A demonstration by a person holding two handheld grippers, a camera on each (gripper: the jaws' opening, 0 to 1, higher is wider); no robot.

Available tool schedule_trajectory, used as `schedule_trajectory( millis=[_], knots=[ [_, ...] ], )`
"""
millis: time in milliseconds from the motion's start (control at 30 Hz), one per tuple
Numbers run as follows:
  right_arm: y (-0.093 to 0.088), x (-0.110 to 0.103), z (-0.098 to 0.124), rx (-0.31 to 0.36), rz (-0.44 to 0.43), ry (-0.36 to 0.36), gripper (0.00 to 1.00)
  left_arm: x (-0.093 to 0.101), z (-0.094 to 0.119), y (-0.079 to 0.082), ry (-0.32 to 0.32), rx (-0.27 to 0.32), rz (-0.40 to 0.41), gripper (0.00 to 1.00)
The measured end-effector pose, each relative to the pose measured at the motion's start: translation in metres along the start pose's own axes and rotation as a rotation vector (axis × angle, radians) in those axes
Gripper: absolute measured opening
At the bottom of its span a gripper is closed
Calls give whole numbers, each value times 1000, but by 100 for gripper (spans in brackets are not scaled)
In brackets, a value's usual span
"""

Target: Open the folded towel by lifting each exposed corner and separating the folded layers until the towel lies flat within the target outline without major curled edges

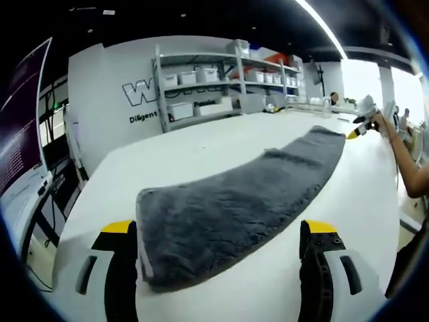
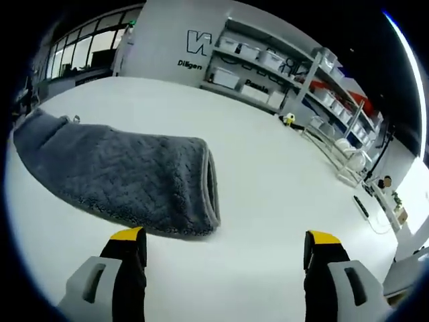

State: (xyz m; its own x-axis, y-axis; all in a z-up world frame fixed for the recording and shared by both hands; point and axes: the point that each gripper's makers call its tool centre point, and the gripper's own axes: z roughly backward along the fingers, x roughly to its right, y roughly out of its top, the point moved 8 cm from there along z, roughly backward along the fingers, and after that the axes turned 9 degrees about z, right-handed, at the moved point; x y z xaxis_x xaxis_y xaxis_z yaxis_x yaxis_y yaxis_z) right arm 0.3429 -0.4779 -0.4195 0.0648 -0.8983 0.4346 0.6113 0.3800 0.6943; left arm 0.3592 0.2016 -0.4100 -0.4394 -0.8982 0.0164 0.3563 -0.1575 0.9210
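Folded towel (image 1: 234, 204) on table (image 1: 201, 144), shelving (image 1: 228, 80) behind.

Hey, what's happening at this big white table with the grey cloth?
A person is working with two hand-held grippers to unfold a grey towel lying on the white table. The towel is folded into a long strip. The left hand-held gripper is open at one end of it, jaws either side. The right hand-held gripper is open near the other end, touching nothing. Neither has taken hold of a corner yet.
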Motion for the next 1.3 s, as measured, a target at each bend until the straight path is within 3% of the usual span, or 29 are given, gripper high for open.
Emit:
schedule_trajectory(
  millis=[200, 400, 567, 733, 800, 933, 1100, 1300],
  knots=[
    [11, -7, 11, 50, 30, 43, 97, -5, -5, 2, 14, -29, -2, 99],
    [30, -10, 4, 125, 37, 94, 81, -14, -14, 12, 31, -42, -17, 95],
    [60, -6, -15, 255, -28, 128, 75, -21, -22, 19, 18, -69, -21, 93],
    [74, -3, -35, 239, -11, 140, 59, -39, -31, 26, 69, -95, -31, 91],
    [79, -2, -43, 234, -10, 150, 58, -46, -35, 26, 99, -129, -41, 92],
    [87, 5, -61, 233, -35, 168, 54, -58, -43, 27, 124, -128, -34, 88],
    [85, 9, -78, 189, -24, 178, 50, -74, -58, 29, 132, -141, -8, 72],
    [84, 7, -91, 190, -37, 205, 42, -92, -71, 32, 154, -141, 37, 58]
  ],
)
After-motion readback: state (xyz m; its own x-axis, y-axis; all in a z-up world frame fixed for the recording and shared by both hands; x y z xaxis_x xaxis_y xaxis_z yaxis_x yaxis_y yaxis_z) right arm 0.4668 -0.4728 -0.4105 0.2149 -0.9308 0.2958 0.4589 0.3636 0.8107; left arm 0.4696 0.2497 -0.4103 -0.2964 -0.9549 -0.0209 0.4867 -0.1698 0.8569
